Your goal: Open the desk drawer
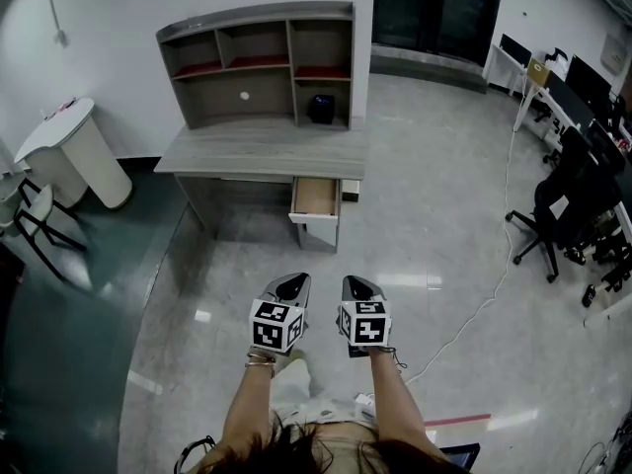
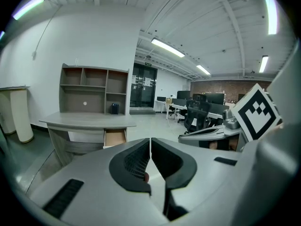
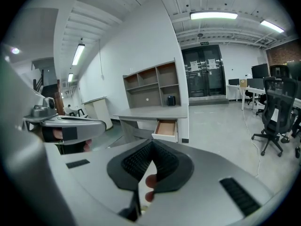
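- One drawer point(image 1: 315, 197) concerns the task. It sits under the desk point(image 1: 262, 151) top at the desk's end nearest the dark doors, and it already stands pulled out toward the person, with its pale wooden inside showing.
- Both grippers are well apart from the desk, side by side over the floor point(image 1: 444, 245) in front of it.
- Left gripper point(image 1: 293, 282): its own view shows the jaws pressed together with nothing between them.
- Right gripper point(image 1: 360, 286): the jaws are likewise closed against each other and hold nothing.
- Handling, as I judge it: the drawer is a stiff wooden box, probably light, because I see nothing inside it. It should slide straight out of the desk and not tilt until near the end of its travel.
- Where to take hold: I can make out no handle. The upper edge of the white front panel is the best place to pinch, near its middle so that the drawer does not twist. The panel may be smooth, so a firm grip is wise.
- Edges: the desk top overhangs the drawer, so a gripper should come in below it. The desk's side panel stands just beside the drawer.
- Open room: the floor in front of the desk is bare and wide. A cable point(image 1: 474, 314) lies on the floor on the doors' side of the desk, a chair point(image 1: 563, 210) is beyond it, and a white stand point(image 1: 74, 151) is at the desk's far end. All are well apart from the drawer's path.
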The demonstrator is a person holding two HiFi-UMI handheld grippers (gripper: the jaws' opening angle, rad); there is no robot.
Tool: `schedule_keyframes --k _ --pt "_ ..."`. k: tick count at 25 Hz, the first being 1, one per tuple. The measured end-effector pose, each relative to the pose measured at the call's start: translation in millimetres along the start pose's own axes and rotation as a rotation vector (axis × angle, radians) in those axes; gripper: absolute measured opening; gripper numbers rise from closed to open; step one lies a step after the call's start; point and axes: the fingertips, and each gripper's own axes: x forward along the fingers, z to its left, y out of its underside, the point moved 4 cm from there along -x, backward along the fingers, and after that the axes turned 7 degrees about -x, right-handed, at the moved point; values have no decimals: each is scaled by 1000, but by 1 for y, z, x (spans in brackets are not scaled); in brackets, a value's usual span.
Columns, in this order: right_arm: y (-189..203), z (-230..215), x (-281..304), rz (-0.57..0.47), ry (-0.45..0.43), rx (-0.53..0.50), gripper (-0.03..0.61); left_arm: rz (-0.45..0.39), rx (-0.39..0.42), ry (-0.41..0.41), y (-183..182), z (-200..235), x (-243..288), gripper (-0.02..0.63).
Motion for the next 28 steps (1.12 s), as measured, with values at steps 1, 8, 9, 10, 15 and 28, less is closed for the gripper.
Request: schedule_keyframes --k 1,8,9,10,15,28 --pt "1 1 -3 -5 -5 5 20 -6 -6 -5 0 -2 -3 20" --pt "2 7 -21 -24 -32 14 20 8 2 -16 6 -15 -9 20" --pt "4 6 -23 -24 -31 19 20 16 9 -10 6 -18 -8 20" --pt "5 4 -25 -22 -27 27 20 27 21 -1 8 -22 -7 20" --pt "12 2 -30 -15 -10 44 20 62 58 17 15 -32 -3 20" --pt "14 11 -10 25 -2 42 20 64 60 28 17 -17 -2 20"
